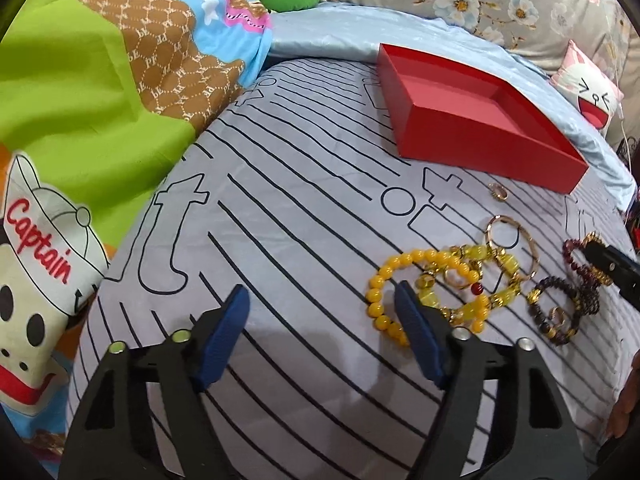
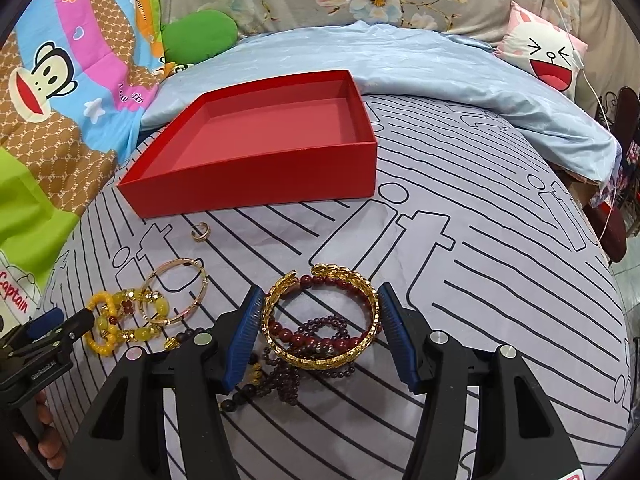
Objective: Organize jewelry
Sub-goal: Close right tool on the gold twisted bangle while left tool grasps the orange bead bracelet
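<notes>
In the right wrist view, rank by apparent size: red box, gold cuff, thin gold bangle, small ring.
1. red box
2. gold cuff, though it lies nearest the camera, which inflates it
3. thin gold bangle, so its rank against the cuff is unsure
4. small ring, clearly smallest

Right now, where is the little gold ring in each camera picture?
Left wrist view: the little gold ring lies right of center, just below the red box's near wall.
Right wrist view: the ring lies left of center, just below the box's front wall.
Shared landmark: the red box.
</notes>
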